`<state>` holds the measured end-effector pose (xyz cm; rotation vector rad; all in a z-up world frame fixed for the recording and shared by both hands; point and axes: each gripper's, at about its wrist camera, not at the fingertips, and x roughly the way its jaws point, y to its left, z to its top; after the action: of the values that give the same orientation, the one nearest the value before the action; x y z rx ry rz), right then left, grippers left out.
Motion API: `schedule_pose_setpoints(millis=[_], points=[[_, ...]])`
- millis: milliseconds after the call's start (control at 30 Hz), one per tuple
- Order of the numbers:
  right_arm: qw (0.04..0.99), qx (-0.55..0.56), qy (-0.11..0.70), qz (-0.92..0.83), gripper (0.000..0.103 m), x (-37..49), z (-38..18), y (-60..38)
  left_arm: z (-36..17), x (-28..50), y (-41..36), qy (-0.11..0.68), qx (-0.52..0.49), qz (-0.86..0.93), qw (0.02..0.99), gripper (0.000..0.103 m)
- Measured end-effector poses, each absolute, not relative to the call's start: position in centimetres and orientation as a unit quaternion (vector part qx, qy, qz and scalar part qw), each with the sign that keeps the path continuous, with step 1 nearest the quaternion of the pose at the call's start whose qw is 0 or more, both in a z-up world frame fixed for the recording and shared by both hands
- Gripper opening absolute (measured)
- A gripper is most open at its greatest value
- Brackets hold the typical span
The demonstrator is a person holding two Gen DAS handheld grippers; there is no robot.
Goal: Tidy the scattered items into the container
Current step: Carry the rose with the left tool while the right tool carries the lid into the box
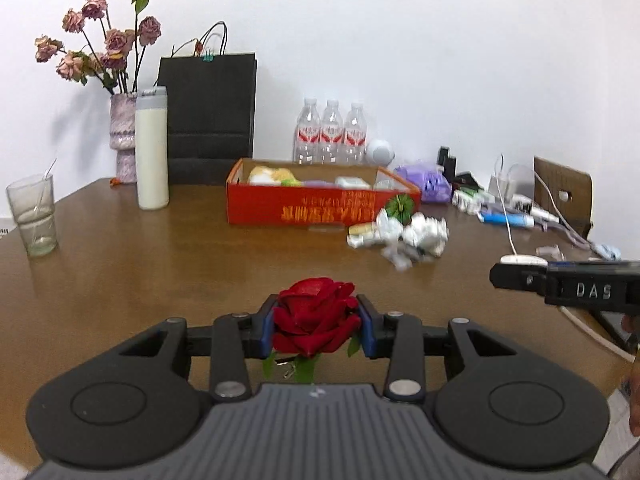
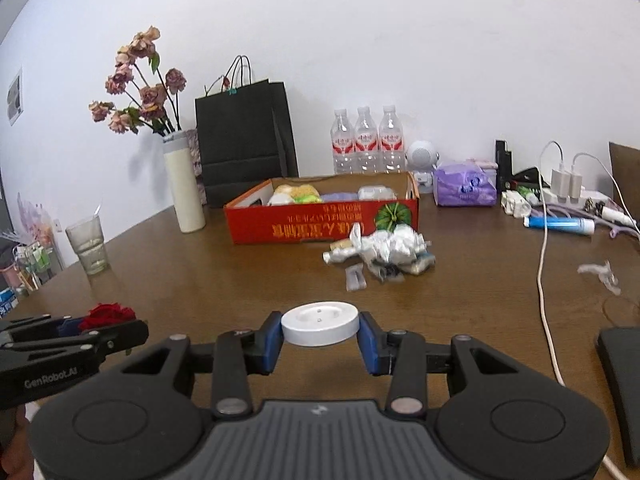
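Low in the centre of each wrist view, your left gripper (image 1: 317, 326) pinches a red rose (image 1: 316, 314) and your right gripper (image 2: 320, 340) clamps a white round puck (image 2: 320, 323); the red cardboard box (image 2: 320, 226) sits mid-frame beyond, crumpled foil wrappers (image 2: 384, 250) just before it.

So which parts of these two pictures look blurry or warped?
Left wrist view: the red rose in the left gripper is sharp, the foil wrapper pile is motion-smeared. Right wrist view: the white disc is sharp, the wrappers softer; the fisheye bends the table edge and darkens corners.
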<state>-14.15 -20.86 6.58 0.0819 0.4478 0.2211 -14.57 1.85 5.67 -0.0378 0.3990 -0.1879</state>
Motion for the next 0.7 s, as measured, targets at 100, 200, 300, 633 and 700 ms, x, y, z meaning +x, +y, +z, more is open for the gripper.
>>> schedule_pose_setpoints(millis=[100, 200, 300, 633, 700], points=[[0.971, 0.040, 0.209, 0.111, 0.039, -11.1, 8.1, -21.1, 7.6, -11.0, 1.7, 0.175, -0.008, -0.091, 0.980, 0.040], [0.972, 0.045, 0.196, 0.120, 0.039, -6.0, 10.1, -21.2, 9.9, -5.4, 1.7, 0.156, -0.004, -0.099, 0.983, 0.041], [0.971, 0.051, 0.195, 0.128, 0.039, 1.1, 11.4, -21.0, 10.8, 1.8, 1.2, 0.173, -0.013, -0.112, 0.979, 0.041], [0.945, 0.090, 0.283, 0.138, 0.039, 20.3, 12.5, -20.3, 10.7, 20.5, 1.5, 0.290, -0.038, -0.079, 0.953, 0.041], [0.928, 0.104, 0.330, 0.139, 0.039, 23.5, 11.6, -20.3, 9.7, 24.0, 1.9, 0.347, -0.059, -0.086, 0.932, 0.041]])
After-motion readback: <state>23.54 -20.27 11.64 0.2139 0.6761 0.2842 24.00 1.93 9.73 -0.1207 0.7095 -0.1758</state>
